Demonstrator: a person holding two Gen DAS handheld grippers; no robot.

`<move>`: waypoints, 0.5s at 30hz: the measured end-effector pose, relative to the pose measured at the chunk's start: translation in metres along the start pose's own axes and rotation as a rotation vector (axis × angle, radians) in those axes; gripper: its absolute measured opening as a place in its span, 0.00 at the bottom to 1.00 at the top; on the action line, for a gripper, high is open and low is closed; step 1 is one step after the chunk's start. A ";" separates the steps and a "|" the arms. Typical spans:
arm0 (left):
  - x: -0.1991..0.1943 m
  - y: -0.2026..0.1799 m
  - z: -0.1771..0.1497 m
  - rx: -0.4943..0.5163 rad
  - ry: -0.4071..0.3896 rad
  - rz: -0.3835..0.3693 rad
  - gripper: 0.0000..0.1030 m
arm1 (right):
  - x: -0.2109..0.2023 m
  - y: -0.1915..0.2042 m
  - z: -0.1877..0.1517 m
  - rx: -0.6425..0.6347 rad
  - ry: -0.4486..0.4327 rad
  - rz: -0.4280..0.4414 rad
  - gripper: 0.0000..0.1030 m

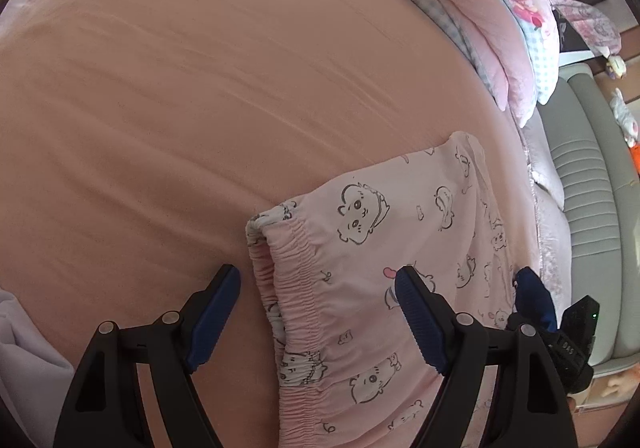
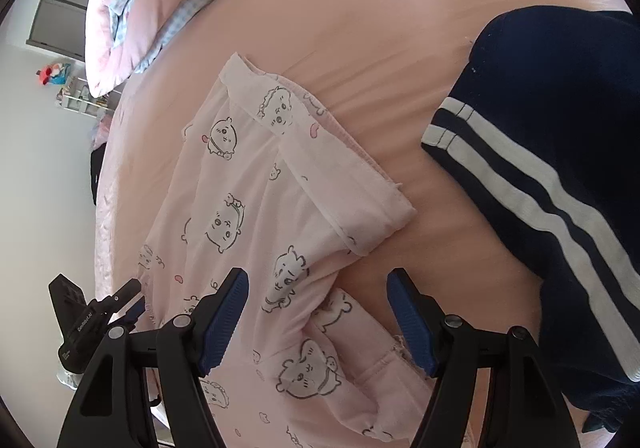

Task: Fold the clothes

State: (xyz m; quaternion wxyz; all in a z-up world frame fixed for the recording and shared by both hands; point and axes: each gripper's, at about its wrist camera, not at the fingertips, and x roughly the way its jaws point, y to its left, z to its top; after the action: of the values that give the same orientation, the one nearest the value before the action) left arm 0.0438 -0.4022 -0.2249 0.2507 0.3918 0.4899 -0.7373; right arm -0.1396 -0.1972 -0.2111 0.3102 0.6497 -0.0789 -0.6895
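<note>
- I find the pale pink cotton pyjama trousers printed with cartoon animal faces [image 1: 400, 232] lying flat on the peach-coloured bed sheet [image 1: 180, 88], near the edge of the bed; they look partly folded, with one leg end doubled back across the body in the right wrist view [image 2: 336, 184].
- My left gripper [image 1: 318, 312] has its jaws standing wide and holds nothing. It hangs over the gathered elastic waistband [image 1: 292, 272]; one blue pad is over the bare sheet, the other over the printed cloth.
- My right gripper [image 2: 318, 312] is likewise spread wide and empty, above the lower part of the trousers near a hem [image 2: 384, 364].
- A dark navy garment with two white stripes [image 2: 560, 168] lies apart on the sheet to the right. A pink quilt with blue-checked lining [image 1: 500, 28] is heaped at the far end.
- Handling, in my judgement: the cloth is light, thin and limp; it will sag and slide on the sheet.
- Recommended hold: pinch the thick waistband corner with the left, the hem edge with the right, catching all layers together.
- Risk: catching the sheet beneath along with the cloth.
</note>
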 end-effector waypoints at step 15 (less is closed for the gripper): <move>-0.001 0.000 0.011 -0.066 -0.040 -0.054 0.78 | -0.002 -0.028 0.017 0.176 -0.088 0.165 0.71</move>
State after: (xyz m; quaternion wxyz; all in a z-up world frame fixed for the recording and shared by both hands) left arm 0.0408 -0.4125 -0.2219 0.2533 0.3552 0.5193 -0.7348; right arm -0.1649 -0.1785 -0.2216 0.3037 0.6347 -0.2058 -0.6801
